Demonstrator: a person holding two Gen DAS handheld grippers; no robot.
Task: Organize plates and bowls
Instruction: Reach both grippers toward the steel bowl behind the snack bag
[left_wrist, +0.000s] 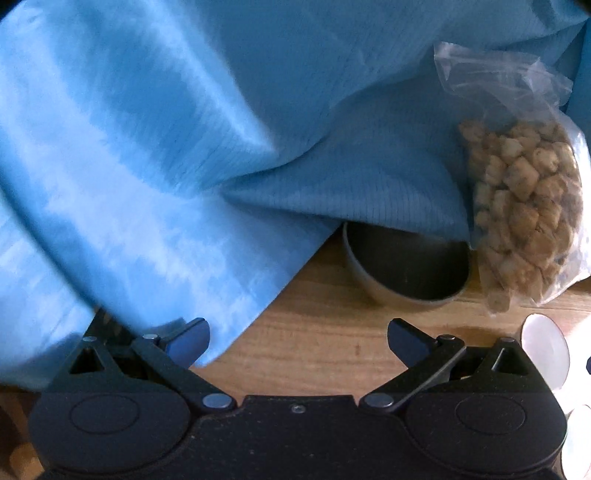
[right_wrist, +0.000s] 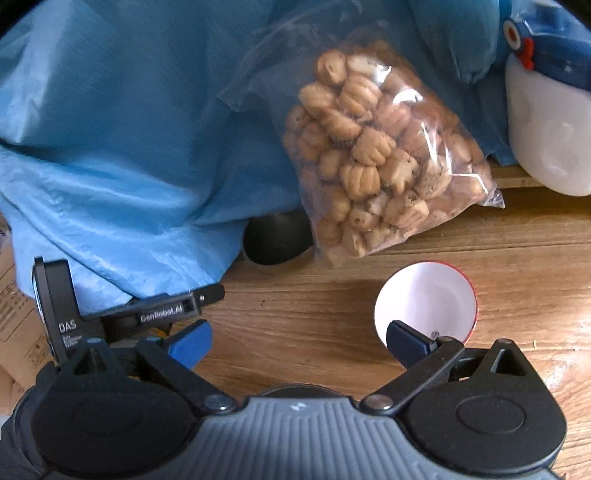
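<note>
A dark grey bowl (left_wrist: 402, 269) stands on the wooden table, its far half hidden under blue fabric; it also shows in the right wrist view (right_wrist: 275, 240). A small white bowl with a red outside (right_wrist: 424, 299) stands nearer, just beyond my right gripper's right finger. My left gripper (left_wrist: 298, 341) is open and empty, a little short of the grey bowl, its left finger against the fabric. My right gripper (right_wrist: 298, 341) is open and empty above the table. The left gripper's body (right_wrist: 110, 314) shows at the left of the right wrist view.
A large blue fabric (left_wrist: 166, 147) drapes over the back and left of the table. A clear bag of biscuits (right_wrist: 376, 155) leans beside the grey bowl. A white and blue plush toy (right_wrist: 546, 129) sits at back right. White round objects (left_wrist: 546, 354) lie at the right edge.
</note>
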